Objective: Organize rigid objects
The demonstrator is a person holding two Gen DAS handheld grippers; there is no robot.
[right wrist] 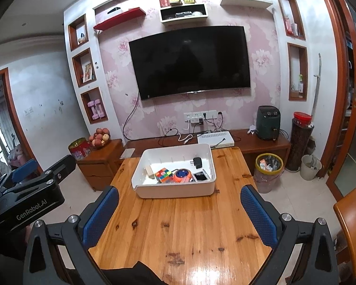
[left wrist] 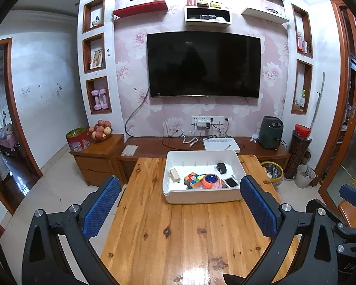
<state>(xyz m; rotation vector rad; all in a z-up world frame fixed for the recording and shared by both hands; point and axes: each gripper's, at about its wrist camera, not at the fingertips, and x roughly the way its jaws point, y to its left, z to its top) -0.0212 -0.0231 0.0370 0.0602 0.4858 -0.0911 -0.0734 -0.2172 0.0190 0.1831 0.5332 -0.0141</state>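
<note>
Left wrist view: left hand-held gripper (left wrist: 180, 204) spread wide, nothing between pads, hovering above bare desk (left wrist: 178, 237). White bin (left wrist: 201, 196) at far desk end gathers rigid items together: puzzle cube (left wrist: 191, 180), orange-blue round toy (left wrist: 210, 181), black charger (left wrist: 221, 167), phone (left wrist: 232, 182), pale block (left wrist: 175, 174).

Right wrist view: right hand-held gripper (right wrist: 179, 210) likewise gaping, empty, aimed at bin (right wrist: 175, 191). Sorting looks finished.
</note>
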